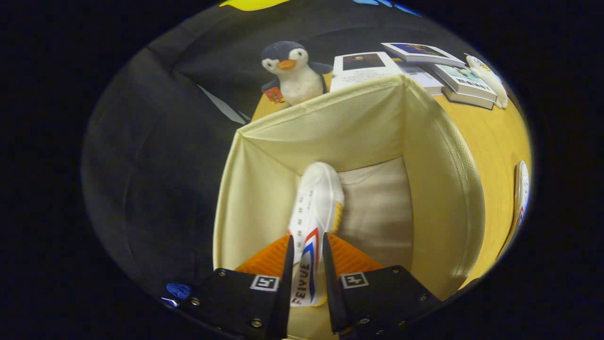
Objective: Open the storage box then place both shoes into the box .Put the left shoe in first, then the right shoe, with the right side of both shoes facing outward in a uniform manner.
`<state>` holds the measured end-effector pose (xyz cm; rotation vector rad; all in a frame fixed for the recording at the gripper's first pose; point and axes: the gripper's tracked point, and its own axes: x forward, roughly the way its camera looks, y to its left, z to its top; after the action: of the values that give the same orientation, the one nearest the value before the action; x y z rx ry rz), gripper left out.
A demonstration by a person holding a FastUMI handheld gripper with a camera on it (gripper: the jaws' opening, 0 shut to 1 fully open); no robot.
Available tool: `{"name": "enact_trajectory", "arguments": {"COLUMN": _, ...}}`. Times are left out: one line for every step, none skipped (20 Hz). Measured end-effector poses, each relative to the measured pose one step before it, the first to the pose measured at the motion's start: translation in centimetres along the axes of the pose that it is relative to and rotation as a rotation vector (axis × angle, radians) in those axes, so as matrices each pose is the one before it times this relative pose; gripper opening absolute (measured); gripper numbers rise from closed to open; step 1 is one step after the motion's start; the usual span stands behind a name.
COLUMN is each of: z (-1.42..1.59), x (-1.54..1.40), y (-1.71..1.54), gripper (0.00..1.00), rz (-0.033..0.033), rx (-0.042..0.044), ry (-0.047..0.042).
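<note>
A white canvas shoe (315, 208) with red and blue stripes is pinched at its heel between my two fingers, so my gripper (306, 245) is shut on it. The shoe hangs toe-down inside the open cream fabric storage box (443, 189), its toe near the box's floor and toward the far left corner. Its striped side faces up toward the camera. The second white shoe (521, 193) lies on the yellow table to the right of the box, partly cut off.
A plush penguin (295, 71) stands behind the box's far wall. Books and papers (443, 66) and a small white toy (490, 80) lie on the yellow table (490, 141) at the back right. Black cloth hangs left of the box.
</note>
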<state>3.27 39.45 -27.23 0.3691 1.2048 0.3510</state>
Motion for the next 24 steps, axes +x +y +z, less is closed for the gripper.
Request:
{"name": "enact_trajectory", "arguments": {"z": 0.452, "x": -0.708, "y": 0.070, "gripper": 0.53, "rz": 0.01365, "rx": -0.03397, "ry": -0.01648}}
{"name": "enact_trajectory", "arguments": {"z": 0.527, "x": -0.831, "y": -0.279, "gripper": 0.72, "rz": 0.00030, "rx": -0.04094, "ry": -0.01621}}
{"name": "enact_trajectory", "arguments": {"z": 0.259, "x": -1.001, "y": -0.256, "gripper": 0.91, "rz": -0.00020, "rx": -0.03678, "ry": -0.01715}}
{"name": "enact_trajectory", "arguments": {"z": 0.484, "x": -1.178, "y": -0.131, "gripper": 0.96, "rz": 0.00983, "rx": -0.02889, "ry": -0.02353}}
{"name": "enact_trajectory", "arguments": {"z": 0.470, "x": -1.180, "y": -0.086, "gripper": 0.96, "rz": 0.01422, "rx": -0.01960, "ry": -0.02386}}
{"name": "enact_trajectory", "arguments": {"z": 0.521, "x": -1.217, "y": -0.184, "gripper": 0.96, "rz": 0.01203, "rx": -0.01613, "ry": -0.02200}}
{"name": "enact_trajectory", "arguments": {"z": 0.436, "x": -1.304, "y": -0.332, "gripper": 0.97, "rz": 0.00731, "rx": -0.01624, "ry": -0.01789}}
{"name": "enact_trajectory", "arguments": {"z": 0.481, "x": -1.140, "y": -0.440, "gripper": 0.97, "rz": 0.00485, "rx": -0.02027, "ry": -0.01618}}
{"name": "enact_trajectory", "arguments": {"z": 0.488, "x": -1.107, "y": -0.775, "gripper": 0.97, "rz": -0.01003, "rx": -0.02457, "ry": -0.01836}}
{"name": "enact_trajectory", "arguments": {"z": 0.452, "x": -0.943, "y": -1.066, "gripper": 0.97, "rz": -0.02216, "rx": -0.02847, "ry": -0.01903}}
{"name": "enact_trajectory", "arguments": {"z": 0.256, "x": -0.908, "y": -1.123, "gripper": 0.97, "rz": -0.02423, "rx": -0.02626, "ry": -0.01340}}
{"name": "enact_trajectory", "arguments": {"z": 0.218, "x": -0.650, "y": -0.940, "gripper": 0.97, "rz": -0.01752, "rx": -0.02021, "ry": -0.01228}}
{"name": "enact_trajectory", "arguments": {"z": 0.135, "x": -0.666, "y": -0.906, "gripper": 0.97, "rz": -0.01112, "rx": -0.01310, "ry": -0.00998}}
{"name": "enact_trajectory", "arguments": {"z": 0.031, "x": -0.523, "y": -0.876, "gripper": 0.97, "rz": -0.00985, "rx": -0.00569, "ry": -0.00543}}
{"name": "enact_trajectory", "arguments": {"z": -0.101, "x": -0.609, "y": -1.028, "gripper": 0.97, "rz": -0.01060, "rx": -0.00332, "ry": -0.00369}}
{"name": "enact_trajectory", "arguments": {"z": -0.064, "x": -0.504, "y": -1.061, "gripper": 0.97, "rz": -0.01720, "rx": -0.00400, "ry": -0.00610}}
{"name": "enact_trajectory", "arguments": {"z": -0.077, "x": -0.523, "y": -1.367, "gripper": 0.97, "rz": -0.02404, "rx": -0.00937, "ry": -0.00571}}
{"name": "enact_trajectory", "arguments": {"z": -0.121, "x": -0.473, "y": -1.407, "gripper": 0.97, "rz": -0.02690, "rx": -0.01172, "ry": -0.00408}}
{"name": "enact_trajectory", "arguments": {"z": -0.129, "x": -0.390, "y": -1.378, "gripper": 0.97, "rz": -0.02528, "rx": -0.00921, "ry": -0.00667}}
{"name": "enact_trajectory", "arguments": {"z": -0.126, "x": -0.387, "y": -1.274, "gripper": 0.97, "rz": -0.01908, "rx": -0.00600, "ry": -0.00532}}
{"name": "enact_trajectory", "arguments": {"z": -0.382, "x": -0.410, "y": -1.291, "gripper": 0.97, "rz": -0.01846, "rx": -0.00039, "ry": -0.00023}}
{"name": "enact_trajectory", "arguments": {"z": -0.191, "x": -0.390, "y": -1.201, "gripper": 0.97, "rz": -0.01544, "rx": 0.00552, "ry": -0.00047}}
{"name": "enact_trajectory", "arguments": {"z": -0.336, "x": -0.263, "y": -1.324, "gripper": 0.97, "rz": -0.01528, "rx": 0.00861, "ry": 0.00036}}
{"name": "enact_trajectory", "arguments": {"z": -0.290, "x": -0.338, "y": -1.235, "gripper": 0.97, "rz": -0.01401, "rx": 0.01047, "ry": 0.00080}}
